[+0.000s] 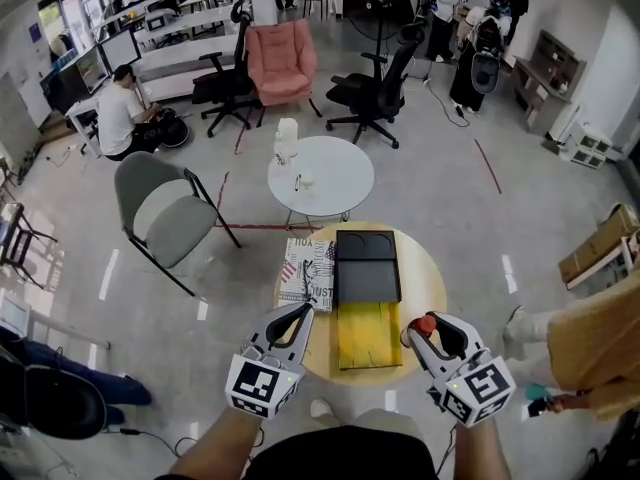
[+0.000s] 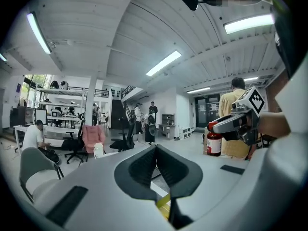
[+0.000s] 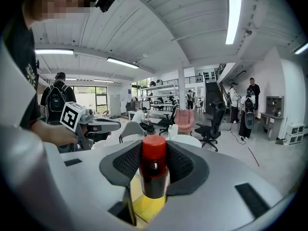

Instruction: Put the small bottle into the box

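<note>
The small dark bottle with a red cap stands upright between the jaws of my right gripper, which is shut on it above the table's right front part. The box lies mid-table: an open yellow tray with a black sleeve behind it. The tray's yellow shows below the bottle. My left gripper hovers to the left of the tray, jaws shut with nothing in them. In the left gripper view the bottle hangs from the right gripper.
The round wooden table also carries a printed booklet left of the black sleeve. Behind it stand a white round table and a grey chair. A person in yellow stands close on the right.
</note>
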Demonstrator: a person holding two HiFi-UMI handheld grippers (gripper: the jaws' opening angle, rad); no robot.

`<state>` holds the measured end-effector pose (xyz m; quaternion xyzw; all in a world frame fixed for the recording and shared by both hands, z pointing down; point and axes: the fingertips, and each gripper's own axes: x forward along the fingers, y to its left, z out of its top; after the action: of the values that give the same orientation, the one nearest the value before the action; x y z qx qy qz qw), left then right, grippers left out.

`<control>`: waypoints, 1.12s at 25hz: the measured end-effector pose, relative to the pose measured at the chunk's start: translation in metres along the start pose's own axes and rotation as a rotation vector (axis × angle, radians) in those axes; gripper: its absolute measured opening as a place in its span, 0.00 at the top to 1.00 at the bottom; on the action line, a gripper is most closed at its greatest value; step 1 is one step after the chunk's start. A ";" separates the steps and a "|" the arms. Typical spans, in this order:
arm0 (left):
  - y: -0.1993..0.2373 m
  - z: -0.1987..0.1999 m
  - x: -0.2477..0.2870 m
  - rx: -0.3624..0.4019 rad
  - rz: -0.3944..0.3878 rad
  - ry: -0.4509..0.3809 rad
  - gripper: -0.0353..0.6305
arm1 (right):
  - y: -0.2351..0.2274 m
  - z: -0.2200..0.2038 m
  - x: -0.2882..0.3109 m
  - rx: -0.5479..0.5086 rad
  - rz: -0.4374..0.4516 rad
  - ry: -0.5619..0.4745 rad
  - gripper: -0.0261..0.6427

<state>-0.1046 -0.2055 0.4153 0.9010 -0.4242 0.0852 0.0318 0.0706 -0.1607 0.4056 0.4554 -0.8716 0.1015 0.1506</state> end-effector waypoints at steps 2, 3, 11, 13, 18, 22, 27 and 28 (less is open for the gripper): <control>0.003 -0.004 0.000 -0.007 -0.001 0.003 0.92 | 0.002 -0.003 0.005 0.000 0.005 0.011 0.72; 0.004 -0.006 0.001 -0.007 -0.002 0.006 0.92 | 0.002 -0.005 0.008 0.002 0.006 0.013 0.72; 0.006 -0.020 0.017 0.009 -0.011 0.039 0.92 | -0.008 -0.017 0.027 0.029 0.025 0.022 0.72; 0.005 -0.020 0.022 0.013 -0.012 0.047 0.92 | -0.013 -0.022 0.032 0.038 0.032 0.026 0.72; 0.007 -0.020 0.036 0.026 -0.004 0.062 0.92 | -0.028 -0.033 0.048 0.052 0.062 0.046 0.72; 0.013 -0.026 0.048 0.024 0.016 0.067 0.92 | -0.035 -0.041 0.062 0.049 0.092 0.069 0.72; 0.017 -0.031 0.060 0.005 0.026 0.074 0.92 | -0.045 -0.044 0.074 0.055 0.107 0.087 0.72; 0.018 -0.032 0.062 0.003 0.031 0.077 0.92 | -0.047 -0.045 0.076 0.058 0.109 0.090 0.72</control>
<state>-0.0840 -0.2595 0.4577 0.8905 -0.4363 0.1207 0.0455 0.0756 -0.2314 0.4766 0.4067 -0.8841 0.1551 0.1703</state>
